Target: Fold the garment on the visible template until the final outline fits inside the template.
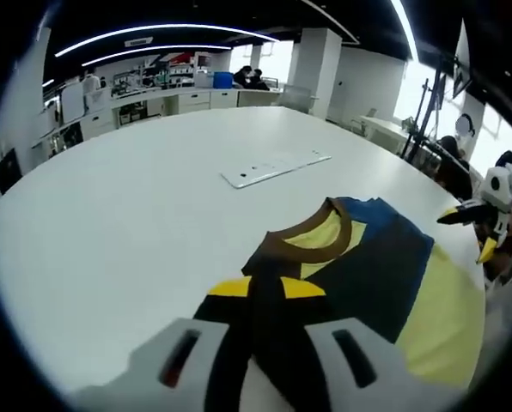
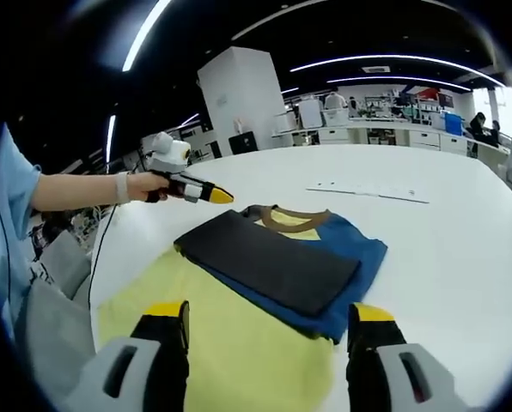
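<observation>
Shirt [image 2: 265,283] lies partly folded on the table [image 2: 445,249], long axis running from the right claw [image 2: 269,322] toward the collar. Right claw spread over the yellow hem, nearer. Left claw [image 2: 211,194] looks pressed together, empty, off beside the collar end.

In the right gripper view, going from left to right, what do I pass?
Person's light blue sleeve → forearm → left gripper held in the hand → T-shirt's brown collar → flat white template sheet on the table.
</observation>
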Available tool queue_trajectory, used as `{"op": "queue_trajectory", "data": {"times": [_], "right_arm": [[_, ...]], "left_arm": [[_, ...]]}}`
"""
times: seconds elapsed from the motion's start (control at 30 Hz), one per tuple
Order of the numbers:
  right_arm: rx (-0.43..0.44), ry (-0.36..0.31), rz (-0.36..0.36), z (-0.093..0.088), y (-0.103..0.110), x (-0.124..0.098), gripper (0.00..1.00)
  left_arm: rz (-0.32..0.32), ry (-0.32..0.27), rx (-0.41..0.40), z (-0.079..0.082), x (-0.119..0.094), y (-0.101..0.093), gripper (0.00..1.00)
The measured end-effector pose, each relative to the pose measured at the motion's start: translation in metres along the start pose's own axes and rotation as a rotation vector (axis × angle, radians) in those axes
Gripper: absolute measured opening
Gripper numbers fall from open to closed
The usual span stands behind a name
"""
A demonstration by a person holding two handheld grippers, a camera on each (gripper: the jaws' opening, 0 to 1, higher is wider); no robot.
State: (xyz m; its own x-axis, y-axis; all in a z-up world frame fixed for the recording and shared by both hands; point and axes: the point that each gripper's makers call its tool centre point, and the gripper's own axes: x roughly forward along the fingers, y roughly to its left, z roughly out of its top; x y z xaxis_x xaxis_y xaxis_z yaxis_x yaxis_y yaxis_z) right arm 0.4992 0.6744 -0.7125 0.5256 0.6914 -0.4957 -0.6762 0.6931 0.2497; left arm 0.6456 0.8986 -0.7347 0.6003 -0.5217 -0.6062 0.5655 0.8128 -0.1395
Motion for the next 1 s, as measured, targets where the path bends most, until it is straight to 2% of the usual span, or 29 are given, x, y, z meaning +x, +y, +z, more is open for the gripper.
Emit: {"op": "queue_trajectory", "data": {"times": [0.27,0.43,0.53,0.7,0.87,1.0], "right_arm": [[-0.010,0.019,0.003,-0.005,-0.003,0.004,0.74],[-0.009,0.010,0.002,0.000,-0.005,0.008,0.72],[0.010,0.004,-0.007,0.004,-0.008,0.014,0.69],[0.040,0.021,-0.021,0.002,-0.013,0.032,0.65],[0.057,0.058,-0.094,-0.004,-0.025,0.046,0.61],[0.074,0.082,-0.111,-0.009,-0.031,0.056,0.58]], "left_arm": [[-0.030,0.038,0.021,-0.002,0.016,-0.003,0.07],[-0.034,0.063,0.038,-0.003,0.019,-0.003,0.08],[-0.030,0.107,0.045,-0.011,0.021,-0.001,0.07],[-0.023,0.132,0.020,-0.015,0.024,0.003,0.07],[-0.028,0.157,0.006,-0.019,0.026,0.003,0.05],[-0.020,0.167,-0.019,-0.019,0.026,0.004,0.00]]}}
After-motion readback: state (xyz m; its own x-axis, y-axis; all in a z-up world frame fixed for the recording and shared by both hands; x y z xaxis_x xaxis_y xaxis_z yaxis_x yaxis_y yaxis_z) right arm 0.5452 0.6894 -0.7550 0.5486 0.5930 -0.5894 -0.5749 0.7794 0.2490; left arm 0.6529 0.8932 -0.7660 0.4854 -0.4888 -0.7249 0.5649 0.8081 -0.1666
